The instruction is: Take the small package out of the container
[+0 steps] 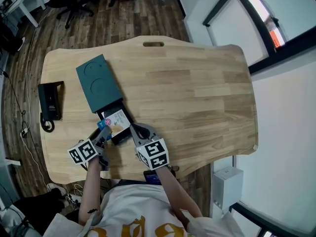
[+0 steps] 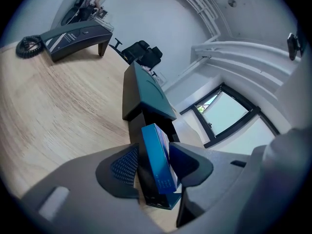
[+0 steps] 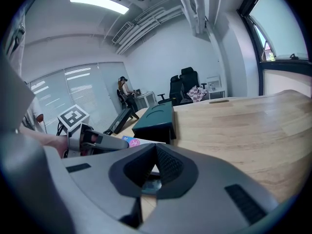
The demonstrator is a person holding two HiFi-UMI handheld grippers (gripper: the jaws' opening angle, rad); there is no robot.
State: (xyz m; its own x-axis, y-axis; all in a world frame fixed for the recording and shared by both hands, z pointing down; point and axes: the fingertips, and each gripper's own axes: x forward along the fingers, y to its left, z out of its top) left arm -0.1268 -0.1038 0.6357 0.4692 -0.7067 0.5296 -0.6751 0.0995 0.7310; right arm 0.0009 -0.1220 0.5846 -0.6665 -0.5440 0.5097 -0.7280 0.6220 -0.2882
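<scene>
Left gripper view shows us the left tool (image 2: 156, 166) clamped on the small blue cardboard package (image 2: 157, 152), held upright at the open black tray (image 1: 120, 136) of the dark teal rectangular container (image 2: 148, 89). We see the right tool (image 3: 155, 168) closed on that tray's rim, low over the wooden surface (image 3: 253, 126).

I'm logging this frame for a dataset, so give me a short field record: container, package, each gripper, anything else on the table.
container: dark teal rectangular box, with its black inner tray slid out toward the person
package: small blue-edged package with a white and pink face, over the open tray
left gripper: jaws clamped on the package
right gripper: jaws together at the tips, beside the tray; whether they pinch its wall is unclear
other: black desk phone near the left edge of the light wooden table
</scene>
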